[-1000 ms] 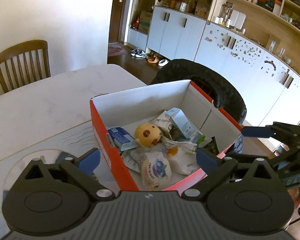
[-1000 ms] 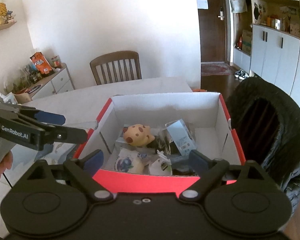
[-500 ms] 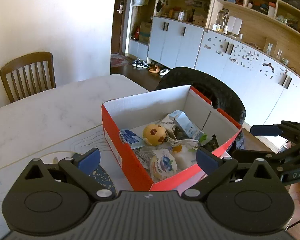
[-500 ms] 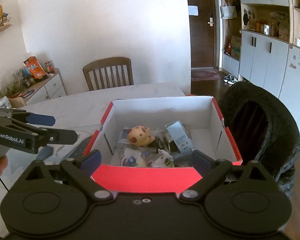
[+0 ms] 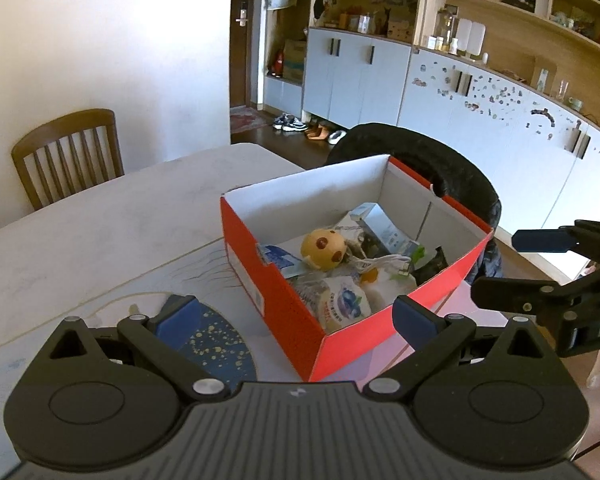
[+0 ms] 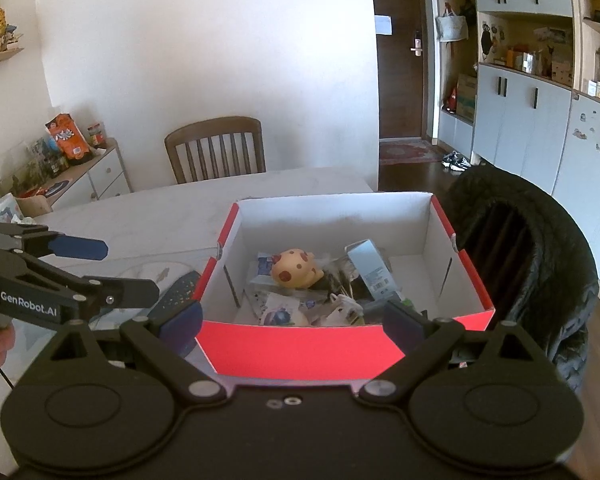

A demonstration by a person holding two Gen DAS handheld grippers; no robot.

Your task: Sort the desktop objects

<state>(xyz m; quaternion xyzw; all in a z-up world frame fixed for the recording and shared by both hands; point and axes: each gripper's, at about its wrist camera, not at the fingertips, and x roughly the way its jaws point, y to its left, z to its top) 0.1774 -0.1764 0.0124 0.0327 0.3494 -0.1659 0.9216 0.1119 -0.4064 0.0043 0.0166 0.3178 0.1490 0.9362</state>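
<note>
A red cardboard box [image 5: 276,300] with white inner walls stands on the white table; it also shows in the right wrist view [image 6: 300,348]. It holds a yellow spotted toy [image 5: 324,249] [image 6: 294,270], a grey-blue carton [image 5: 384,230] [image 6: 370,266], a white cable [image 5: 384,264], a blueberry snack packet [image 5: 342,304] and other packets. My left gripper [image 5: 296,320] is open and empty, above the box's near left corner. My right gripper [image 6: 292,320] is open and empty, just before the box's near wall. Each gripper shows in the other's view.
A dark blue speckled object [image 5: 216,344] lies on the table left of the box. A black coat hangs over a chair [image 6: 532,264] right of the box. A wooden chair [image 6: 216,148] stands at the table's far side. Cabinets [image 5: 480,112] line the back wall.
Both grippers have drawn back and up from the box, which now looks smaller and farther. The box contents have not moved.
</note>
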